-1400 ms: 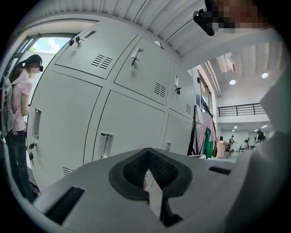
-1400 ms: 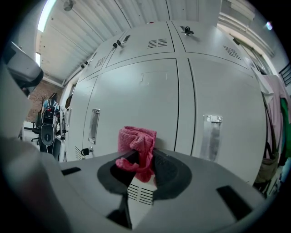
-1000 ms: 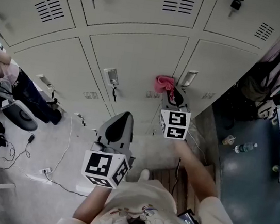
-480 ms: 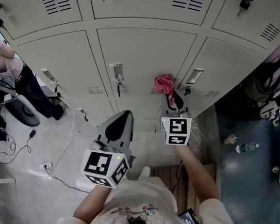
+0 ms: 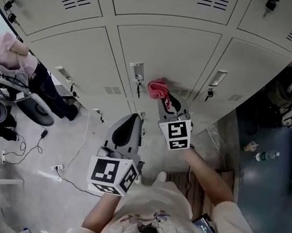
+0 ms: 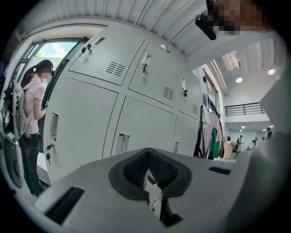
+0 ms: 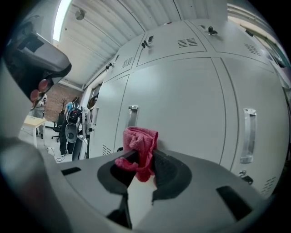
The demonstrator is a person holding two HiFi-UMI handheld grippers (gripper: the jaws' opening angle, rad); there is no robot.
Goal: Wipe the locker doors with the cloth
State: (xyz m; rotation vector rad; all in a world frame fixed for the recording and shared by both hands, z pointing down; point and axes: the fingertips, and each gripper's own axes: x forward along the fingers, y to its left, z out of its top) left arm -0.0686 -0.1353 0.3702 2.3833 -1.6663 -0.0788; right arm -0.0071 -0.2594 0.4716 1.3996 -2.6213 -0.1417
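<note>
Right gripper point(image 7: 141, 157) clamps the cloth point(image 7: 140, 141), bunched proud of the jaws so fabric, not plastic, meets the door point(image 5: 166, 51) just right of its handle point(image 5: 137, 71). Left gripper point(image 6: 148, 175) is closed and empty; we park it below the handle, clear of the wipe.

The crumpled pink cloth point(image 5: 159, 88) rests against a shut pale-grey locker door point(image 5: 166, 51).

**Cloth swept left across the locker door**

The right gripper point(image 5: 165, 101), clamped on the pink cloth point(image 5: 158, 88), has slid the cloth along the middle door point(image 5: 166, 51). It has gone from near that door's right edge to just beside the door handle point(image 5: 137, 72).
</note>
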